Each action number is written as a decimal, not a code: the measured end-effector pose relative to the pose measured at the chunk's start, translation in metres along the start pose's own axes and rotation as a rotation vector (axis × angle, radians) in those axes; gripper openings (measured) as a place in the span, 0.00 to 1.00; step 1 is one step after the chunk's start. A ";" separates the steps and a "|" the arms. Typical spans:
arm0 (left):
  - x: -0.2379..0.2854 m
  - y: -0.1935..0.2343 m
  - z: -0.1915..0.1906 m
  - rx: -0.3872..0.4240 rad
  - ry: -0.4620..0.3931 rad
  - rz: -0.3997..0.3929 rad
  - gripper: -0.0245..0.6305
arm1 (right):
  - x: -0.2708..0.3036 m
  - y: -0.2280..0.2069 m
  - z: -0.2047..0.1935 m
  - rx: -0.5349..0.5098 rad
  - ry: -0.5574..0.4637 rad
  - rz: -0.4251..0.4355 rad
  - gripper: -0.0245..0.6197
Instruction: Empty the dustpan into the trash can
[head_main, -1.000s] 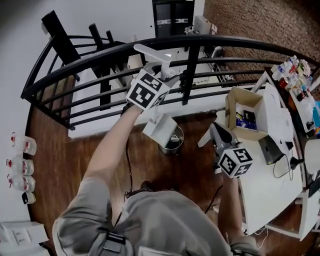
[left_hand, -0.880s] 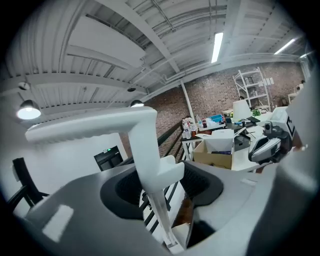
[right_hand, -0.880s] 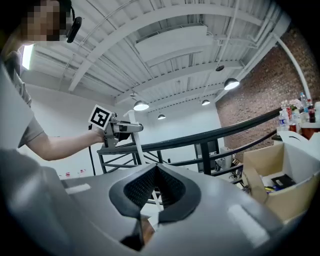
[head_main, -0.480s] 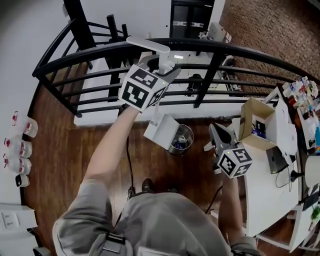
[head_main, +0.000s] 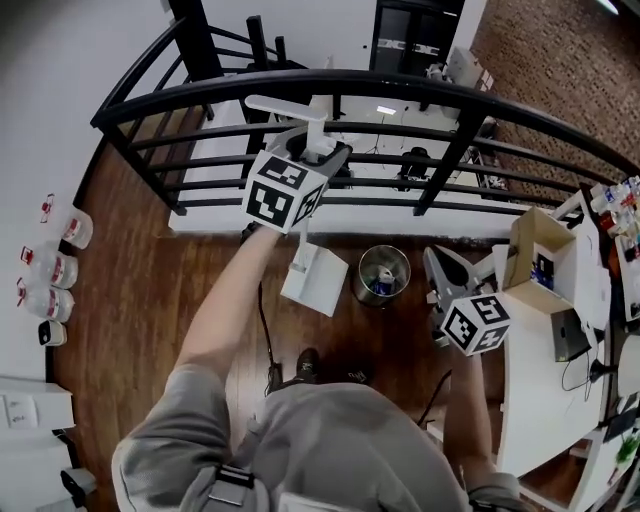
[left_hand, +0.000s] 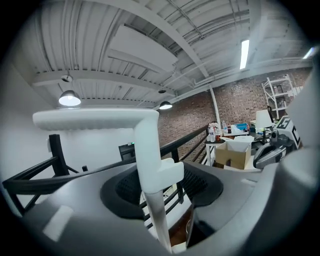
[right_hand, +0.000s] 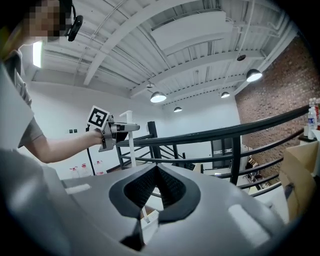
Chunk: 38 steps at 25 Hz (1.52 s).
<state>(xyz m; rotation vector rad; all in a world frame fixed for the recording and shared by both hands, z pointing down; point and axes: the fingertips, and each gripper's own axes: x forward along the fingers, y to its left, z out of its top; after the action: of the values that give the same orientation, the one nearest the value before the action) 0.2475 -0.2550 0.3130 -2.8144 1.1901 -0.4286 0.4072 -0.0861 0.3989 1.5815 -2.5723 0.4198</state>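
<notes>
My left gripper (head_main: 322, 153) is shut on the upright white handle (left_hand: 150, 165) of the dustpan, whose T-shaped top (head_main: 288, 105) sticks up above the jaws. The white dustpan body (head_main: 318, 280) hangs low, just left of the round metal trash can (head_main: 383, 274) on the wooden floor, and is apart from it. Some rubbish lies inside the can. My right gripper (head_main: 440, 262) hovers to the right of the can, its jaws shut on nothing (right_hand: 156, 169). The right gripper view shows the left gripper (right_hand: 111, 129) holding the handle by the railing.
A black metal railing (head_main: 330, 82) curves across just behind the can. A white table (head_main: 540, 400) with an open cardboard box (head_main: 540, 265) stands at the right. Bottles (head_main: 50, 268) line the left wall. A black cable (head_main: 262, 330) runs over the floor near my shoe (head_main: 305, 362).
The dustpan was over the trash can's rim and now hangs to its left, clear of it. My left gripper moved left with the handle. The right gripper stays beside the can.
</notes>
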 end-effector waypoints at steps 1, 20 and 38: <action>-0.002 0.006 -0.015 -0.015 0.016 0.014 0.37 | 0.004 0.003 -0.003 0.001 0.008 0.006 0.04; -0.011 0.004 -0.272 -0.155 0.228 0.082 0.37 | 0.030 0.040 -0.055 0.027 0.151 -0.008 0.04; 0.006 0.008 -0.357 -0.247 0.269 0.119 0.37 | 0.029 0.046 -0.086 0.027 0.242 -0.054 0.04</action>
<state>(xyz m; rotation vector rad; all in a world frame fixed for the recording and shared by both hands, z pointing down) 0.1480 -0.2446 0.6562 -2.9366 1.5524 -0.7166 0.3473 -0.0672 0.4792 1.5009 -2.3483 0.6025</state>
